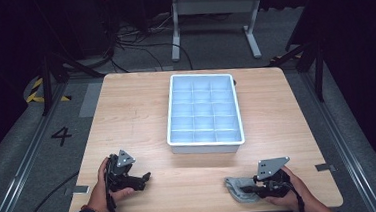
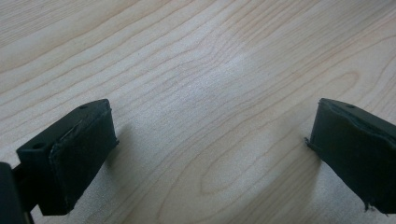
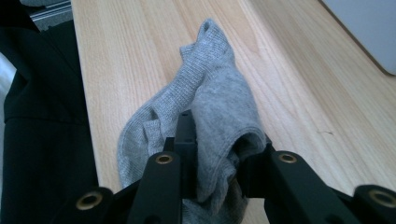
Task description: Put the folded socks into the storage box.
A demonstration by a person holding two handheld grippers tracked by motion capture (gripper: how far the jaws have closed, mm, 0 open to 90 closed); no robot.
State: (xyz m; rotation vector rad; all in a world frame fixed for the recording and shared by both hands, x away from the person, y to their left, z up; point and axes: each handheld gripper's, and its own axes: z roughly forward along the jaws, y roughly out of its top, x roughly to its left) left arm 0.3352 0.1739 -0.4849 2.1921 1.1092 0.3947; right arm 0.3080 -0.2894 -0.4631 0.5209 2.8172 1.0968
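Note:
A grey sock (image 1: pixel 239 190) lies crumpled on the wooden table near its front edge, at the right. My right gripper (image 1: pixel 252 187) lies low over it, held by a hand, and is shut on it. In the right gripper view the sock (image 3: pixel 212 98) stretches away from the jaws, and its cuff is bunched and pinched between the two black pads (image 3: pixel 186 140). At the front left my left gripper (image 1: pixel 145 179) rests on the table in the other hand. Its two fingers (image 2: pixel 77 156) stand wide apart, open, with bare wood between them.
A white tray (image 1: pixel 206 146) divided into several small compartments sits on the table's middle, toward the back. The wooden table (image 1: pixel 136 114) is bare to the tray's left and right. Table legs and cables are on the dark floor behind.

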